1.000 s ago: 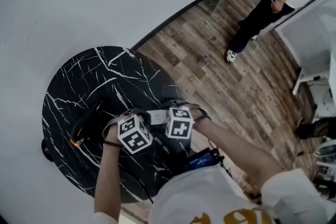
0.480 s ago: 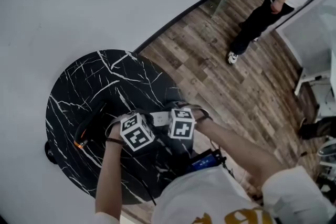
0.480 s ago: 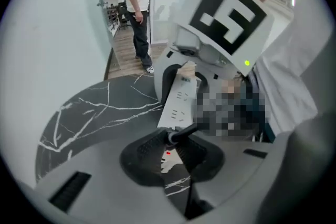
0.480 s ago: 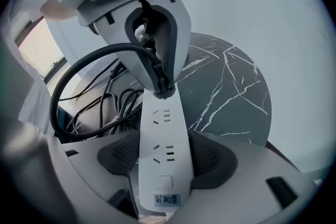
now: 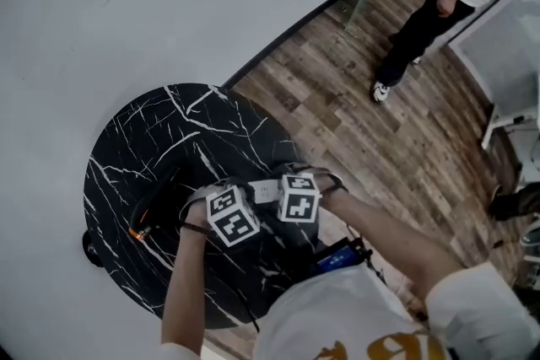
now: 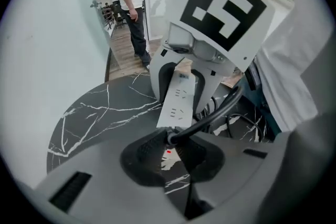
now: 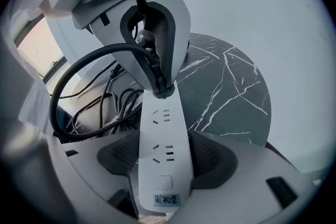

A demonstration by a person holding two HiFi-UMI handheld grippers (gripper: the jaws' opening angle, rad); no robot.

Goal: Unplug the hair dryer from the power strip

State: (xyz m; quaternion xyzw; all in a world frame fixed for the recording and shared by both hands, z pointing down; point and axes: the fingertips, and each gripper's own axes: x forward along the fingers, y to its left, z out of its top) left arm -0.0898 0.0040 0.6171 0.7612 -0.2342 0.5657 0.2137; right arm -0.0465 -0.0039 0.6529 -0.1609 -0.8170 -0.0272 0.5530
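right tool: we clamp power strip steady | left tool: we pinch plug at power strip's end, to pull

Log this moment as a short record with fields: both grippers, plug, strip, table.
left gripper: shut on the plug
right gripper: shut on the power strip, near its switch end
plug: black, at the strip's far end, looks seated
power strip: white, two sockets empty
table: round, black with white veins
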